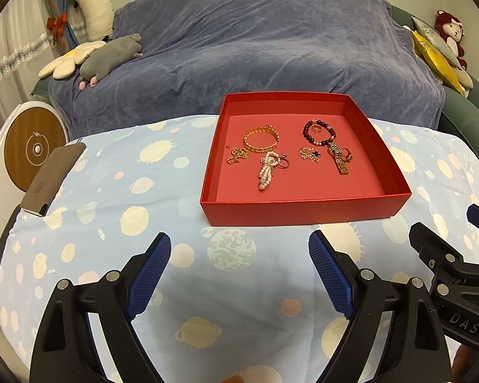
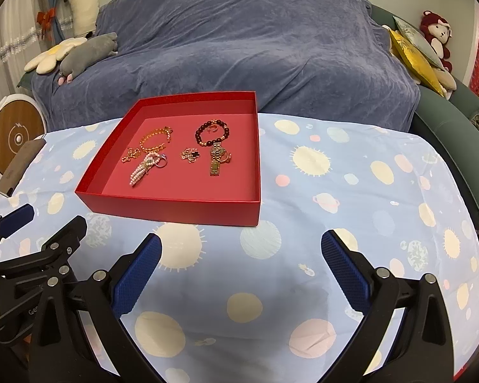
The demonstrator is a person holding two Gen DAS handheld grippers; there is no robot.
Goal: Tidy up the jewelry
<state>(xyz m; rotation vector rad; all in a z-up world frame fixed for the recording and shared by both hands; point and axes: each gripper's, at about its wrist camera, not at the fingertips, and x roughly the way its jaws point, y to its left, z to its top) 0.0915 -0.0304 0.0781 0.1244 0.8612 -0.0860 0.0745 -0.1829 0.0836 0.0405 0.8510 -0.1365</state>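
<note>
Two hand-held grippers hung over the counter (image 1: 89,191), both spread wide and holding nothing: the left hand-held gripper (image 1: 239,245) and the right hand-held gripper (image 2: 241,247). At 12 o'clock from the left one, and 11 o'clock from the right, sat a red box (image 1: 303,212) holding the jewelry: a gold bangle (image 1: 260,139), a pearl strand (image 1: 266,172), a dark bead bracelet (image 1: 319,132) and a gold watch (image 1: 339,159), all well apart from the fingers.
</note>
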